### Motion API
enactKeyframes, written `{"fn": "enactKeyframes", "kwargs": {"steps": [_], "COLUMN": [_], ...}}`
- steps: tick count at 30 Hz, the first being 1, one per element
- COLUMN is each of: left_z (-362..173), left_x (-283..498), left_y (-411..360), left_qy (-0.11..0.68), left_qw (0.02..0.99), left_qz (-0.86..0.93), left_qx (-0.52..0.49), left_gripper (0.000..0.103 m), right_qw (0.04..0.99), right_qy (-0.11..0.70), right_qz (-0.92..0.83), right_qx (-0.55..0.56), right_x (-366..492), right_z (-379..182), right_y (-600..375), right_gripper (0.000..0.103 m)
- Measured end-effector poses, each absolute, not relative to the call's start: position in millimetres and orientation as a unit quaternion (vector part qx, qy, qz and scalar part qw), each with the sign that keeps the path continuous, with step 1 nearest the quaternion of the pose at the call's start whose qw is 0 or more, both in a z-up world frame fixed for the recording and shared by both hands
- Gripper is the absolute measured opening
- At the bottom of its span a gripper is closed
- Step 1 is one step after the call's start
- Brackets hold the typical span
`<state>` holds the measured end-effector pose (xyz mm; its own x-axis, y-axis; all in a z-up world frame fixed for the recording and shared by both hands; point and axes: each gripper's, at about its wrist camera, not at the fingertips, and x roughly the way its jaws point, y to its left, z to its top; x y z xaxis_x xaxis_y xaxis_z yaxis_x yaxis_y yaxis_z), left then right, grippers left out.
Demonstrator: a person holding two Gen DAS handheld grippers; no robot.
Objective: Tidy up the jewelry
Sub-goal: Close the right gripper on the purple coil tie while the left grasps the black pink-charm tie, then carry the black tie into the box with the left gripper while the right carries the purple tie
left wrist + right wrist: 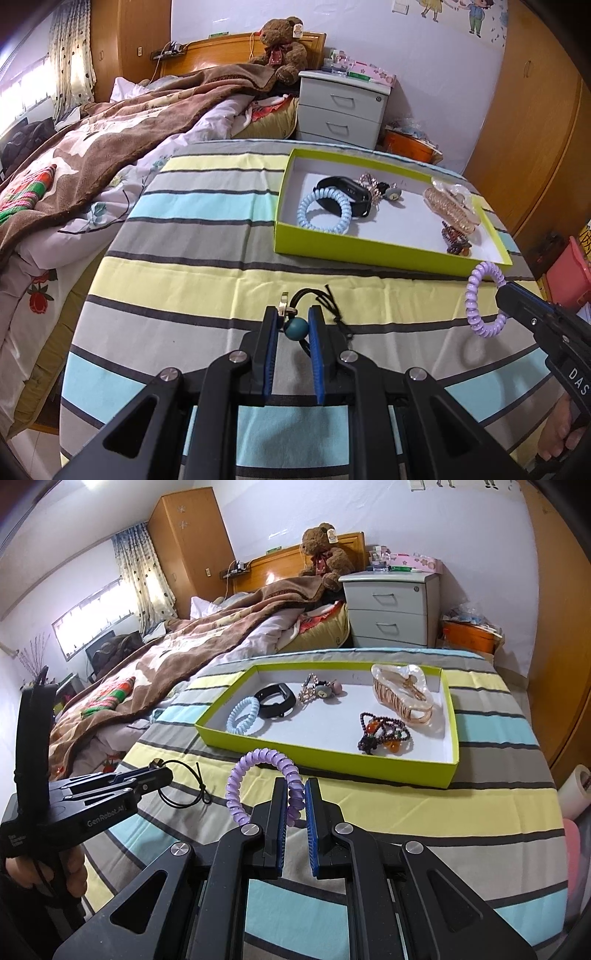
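A lime-green tray [369, 254] [332, 764] lies on the striped cloth and holds a blue coil hair tie [325, 214] [245, 716], a black band [351, 192] [277, 699], a clear claw clip [402, 698] and a bead bracelet [384, 734]. My left gripper [295, 317] is shut on a black cord necklace with a teal bead [295, 328], just above the cloth. My right gripper [295, 786] is shut on a purple coil hair tie [258, 771] [480, 295], held up in front of the tray's near wall.
The striped cloth [184, 280] covers the work surface. A bed with a brown blanket [110, 140] lies to the left. A white nightstand [343, 107] and an orange box [410, 144] stand behind the tray. A tape roll [576, 786] sits at the right.
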<state>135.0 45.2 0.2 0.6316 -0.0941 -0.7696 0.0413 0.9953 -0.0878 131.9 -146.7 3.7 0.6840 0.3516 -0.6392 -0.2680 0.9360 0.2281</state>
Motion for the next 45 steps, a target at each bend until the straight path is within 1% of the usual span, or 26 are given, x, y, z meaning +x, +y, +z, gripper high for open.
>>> {"fn": "enactKeyframes", "kwargs": {"steps": [12, 19, 26, 36, 45], "left_z": [36, 58, 70, 66, 43], "left_x": [140, 158, 183, 210, 220], "left_y": [44, 34, 23, 7, 3], "left_qy": [0.399, 0.381, 0.376, 0.388, 0.413], "left_qw": [0.913, 0.918, 0.918, 0.910, 0.898], "left_qz": [-0.073, -0.101, -0.120, -0.139, -0.144], "left_qx": [-0.047, -0.043, -0.044, -0.043, -0.054], "left_gripper": [0.017, 0.017, 0.017, 0.017, 0.017], "right_qw": [0.925, 0.929, 0.928, 0.926, 0.921], "right_qy": [0.341, 0.335, 0.341, 0.356, 0.376], "right_qz": [0.156, 0.144, 0.129, 0.105, 0.095], "right_qx": [0.065, 0.068, 0.073, 0.072, 0.046], "right_x": [132, 138, 152, 184, 226], "right_z": [24, 33, 33, 28, 18], "right_y": [-158, -166, -173, -179, -166], "right_gripper": [0.010, 0.010, 0.010, 0.010, 0.010]}}
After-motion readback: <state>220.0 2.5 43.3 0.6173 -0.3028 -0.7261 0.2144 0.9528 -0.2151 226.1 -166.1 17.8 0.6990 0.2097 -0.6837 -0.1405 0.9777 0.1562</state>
